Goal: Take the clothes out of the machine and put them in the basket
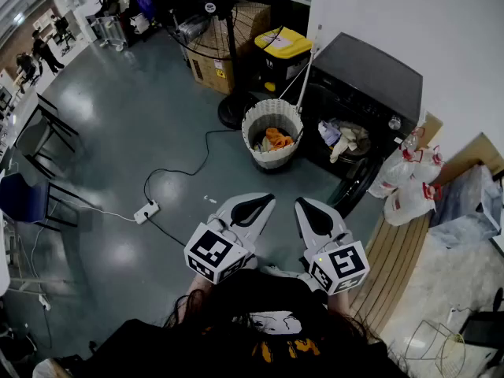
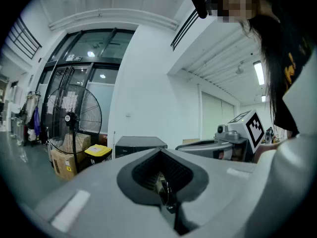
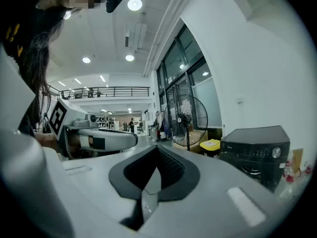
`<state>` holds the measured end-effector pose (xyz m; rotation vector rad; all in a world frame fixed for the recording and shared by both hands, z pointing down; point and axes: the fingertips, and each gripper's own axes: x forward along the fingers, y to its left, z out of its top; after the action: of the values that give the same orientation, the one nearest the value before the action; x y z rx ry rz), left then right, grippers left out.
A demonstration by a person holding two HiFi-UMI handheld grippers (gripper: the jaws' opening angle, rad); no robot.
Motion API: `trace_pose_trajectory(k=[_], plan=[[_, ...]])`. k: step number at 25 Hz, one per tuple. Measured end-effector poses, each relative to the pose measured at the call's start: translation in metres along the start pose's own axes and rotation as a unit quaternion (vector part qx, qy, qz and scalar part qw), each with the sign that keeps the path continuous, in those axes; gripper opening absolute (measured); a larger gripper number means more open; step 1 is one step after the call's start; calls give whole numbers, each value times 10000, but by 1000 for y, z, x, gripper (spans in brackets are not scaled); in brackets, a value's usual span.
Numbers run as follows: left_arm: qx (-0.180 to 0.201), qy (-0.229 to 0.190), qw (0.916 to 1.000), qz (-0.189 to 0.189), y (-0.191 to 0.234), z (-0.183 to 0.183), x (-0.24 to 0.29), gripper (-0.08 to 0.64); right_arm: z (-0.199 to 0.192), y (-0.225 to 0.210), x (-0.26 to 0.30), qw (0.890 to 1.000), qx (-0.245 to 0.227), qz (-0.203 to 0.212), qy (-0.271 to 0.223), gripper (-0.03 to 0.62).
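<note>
Looks like the reaching phase of a fetch, nothing picked up yet. Left gripper [image 1: 250,209] held low & close to the body in head view, jaws pressed together w/ nothing between; right gripper [image 1: 309,211] just beside it, likewise closed tight & empty. Both aimed roughly toward the black front-loading washing machine [image 1: 370,77] ahead-right, well apart from it. Round door [image 1: 356,186] swung open; pale crumpled clothes [image 1: 343,138] heaped in the drum mouth, so the goods to move mostly in the machine. White round openwork basket [image 1: 272,161] on the grey floor [image 1: 142,116] just left of the machine opening, w/ an orange garment [image 1: 276,138] & some darker bits already inside. Prob. partly done, then; amount left deeper in the drum not judgeable from here. Next move, as a guess: step fwd, spread one set of jaws wide, go into the drum mouth, pinch a fold of the pale fabric, lift clear of the door, swing left over the basket, let go. Worth minding: black pedestal fan [image 1: 231,61] standing just behind the basket, & the cable of the white power strip [image 1: 146,211] trailing across the floor near the approach. Soft cloth also apt to drag or snag on the door edge.
</note>
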<state>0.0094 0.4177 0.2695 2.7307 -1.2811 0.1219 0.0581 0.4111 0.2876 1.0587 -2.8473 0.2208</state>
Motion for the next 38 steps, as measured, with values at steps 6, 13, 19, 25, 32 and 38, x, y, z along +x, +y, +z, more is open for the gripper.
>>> trace_pose_trajectory(k=[6, 13, 19, 25, 32, 38], plan=[[77, 86, 9999, 79, -5, -4, -5, 0, -3, 7, -3, 9994, -343, 42, 46, 12], [155, 81, 9998, 30, -9, -8, -2, 0, -8, 9, -4, 9990, -423, 12, 155, 12], [179, 207, 9995, -153, -11, -10, 9, 0, -11, -1, -7, 9997, -157, -142, 138, 12], [196, 344, 9986, -362, -5, -14, 26, 0, -18, -24, -3, 9990, 11, -388, 204, 12], [125, 420, 9972, -613, 23, -19, 54, 0, -26, -57, 16, 9967, 242, -712, 301, 12], [47, 510, 9959, -748, 70, -18, 90, 0, -25, -94, 58, 9942, 460, -890, 400, 12]])
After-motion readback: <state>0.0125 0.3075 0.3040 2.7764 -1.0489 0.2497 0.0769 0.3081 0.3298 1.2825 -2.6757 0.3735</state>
